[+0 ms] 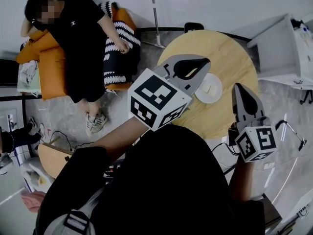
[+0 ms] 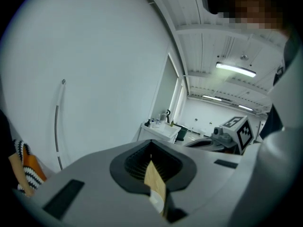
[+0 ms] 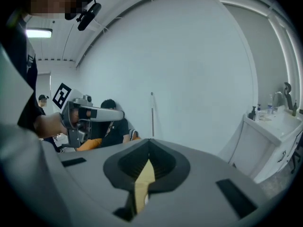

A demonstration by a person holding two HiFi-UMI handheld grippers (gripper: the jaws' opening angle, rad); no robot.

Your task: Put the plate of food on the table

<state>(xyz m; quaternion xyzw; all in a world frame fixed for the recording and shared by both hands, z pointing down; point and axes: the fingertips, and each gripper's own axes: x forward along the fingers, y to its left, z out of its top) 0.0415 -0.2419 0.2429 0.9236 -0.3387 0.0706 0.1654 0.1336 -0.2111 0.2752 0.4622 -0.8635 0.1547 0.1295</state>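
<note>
Lying below left gripper [image 1: 195,67]: plate [image 1: 210,91]

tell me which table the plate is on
The big round wooden table holds the white plate; the smaller wooden table at lower left does not.

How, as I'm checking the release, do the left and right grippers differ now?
The left gripper hangs over the table beside the plate; the right gripper sits at the table's right edge. The left looms larger in the head view than the right. Both are shut and empty; the plate lies on the table.
</note>
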